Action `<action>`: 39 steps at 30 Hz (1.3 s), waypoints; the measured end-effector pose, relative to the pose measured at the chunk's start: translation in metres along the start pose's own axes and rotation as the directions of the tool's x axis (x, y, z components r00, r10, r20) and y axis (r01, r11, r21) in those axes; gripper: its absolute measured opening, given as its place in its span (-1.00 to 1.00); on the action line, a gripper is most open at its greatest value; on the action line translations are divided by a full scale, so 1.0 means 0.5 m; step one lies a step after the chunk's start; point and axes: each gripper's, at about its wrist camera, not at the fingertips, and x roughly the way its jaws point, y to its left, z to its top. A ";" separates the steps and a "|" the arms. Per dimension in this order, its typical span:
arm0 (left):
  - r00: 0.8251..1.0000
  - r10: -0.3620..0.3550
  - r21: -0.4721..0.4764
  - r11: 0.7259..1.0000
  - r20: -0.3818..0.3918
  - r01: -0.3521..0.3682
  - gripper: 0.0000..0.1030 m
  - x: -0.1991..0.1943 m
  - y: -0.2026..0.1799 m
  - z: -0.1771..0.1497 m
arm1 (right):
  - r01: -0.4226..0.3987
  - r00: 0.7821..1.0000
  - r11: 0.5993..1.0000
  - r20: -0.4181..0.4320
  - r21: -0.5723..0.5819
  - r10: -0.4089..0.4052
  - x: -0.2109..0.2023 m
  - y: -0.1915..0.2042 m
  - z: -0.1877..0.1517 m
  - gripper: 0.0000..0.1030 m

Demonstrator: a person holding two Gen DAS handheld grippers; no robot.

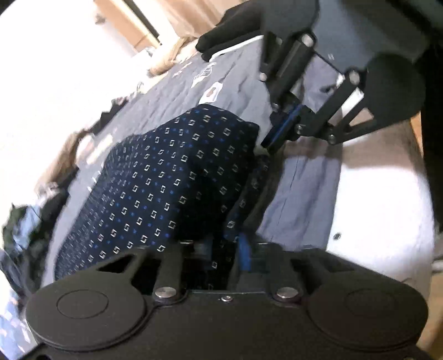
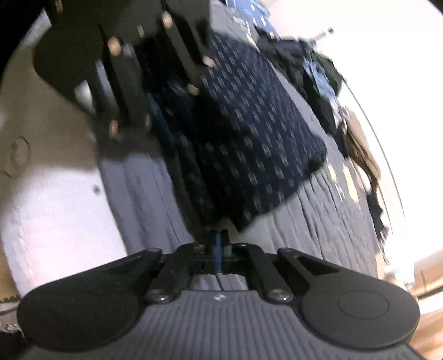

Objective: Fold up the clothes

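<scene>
A navy garment [image 1: 171,177] with a pattern of small squares lies in a raised fold on the grey-blue bedspread [image 1: 235,80]. My left gripper [image 1: 218,243] is at its near end, shut on a bunch of the cloth between its fingers. My right gripper [image 1: 270,141] comes in from the upper right, blue pads together at the garment's far corner. In the right wrist view the right gripper [image 2: 220,239] has its pads pressed shut at the corner of the garment [image 2: 249,144]. There the left gripper [image 2: 169,105] is blurred at the upper left, over the garment's other end.
A pile of dark and blue clothes [image 1: 25,221] sits at the bedspread's far side, also seen as the clothes pile [image 2: 318,72]. White mattress side [image 1: 373,207] borders the bedspread. A black-gloved hand [image 1: 243,22] holds the right gripper. Wood floor [image 2: 426,274] shows beyond.
</scene>
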 end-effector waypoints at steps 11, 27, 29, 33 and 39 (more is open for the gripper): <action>0.994 -0.105 -0.089 0.991 -0.015 0.103 -0.65 -0.061 0.041 0.007 | -0.105 0.994 0.868 0.082 0.485 0.075 -0.069 -0.117 -0.026 -0.92; 0.993 0.104 0.034 0.994 -0.057 -0.102 0.11 -0.096 0.088 -0.032 | -0.304 0.932 0.627 0.361 0.717 0.039 -0.081 -0.194 -0.007 -0.65; 0.987 0.143 0.098 0.986 -0.075 -0.135 0.11 -0.085 0.072 -0.039 | -0.317 0.928 0.602 0.371 0.733 0.036 -0.071 -0.199 0.000 -0.52; 0.979 0.186 0.150 0.974 -0.084 -0.172 0.13 -0.081 0.063 -0.061 | -0.312 0.934 0.573 0.355 0.758 0.037 -0.049 -0.199 0.012 -0.43; 0.972 0.218 0.173 0.964 -0.090 -0.200 -0.10 -0.074 0.064 -0.084 | -0.283 0.950 0.564 0.308 0.776 0.053 -0.019 -0.191 0.024 -0.38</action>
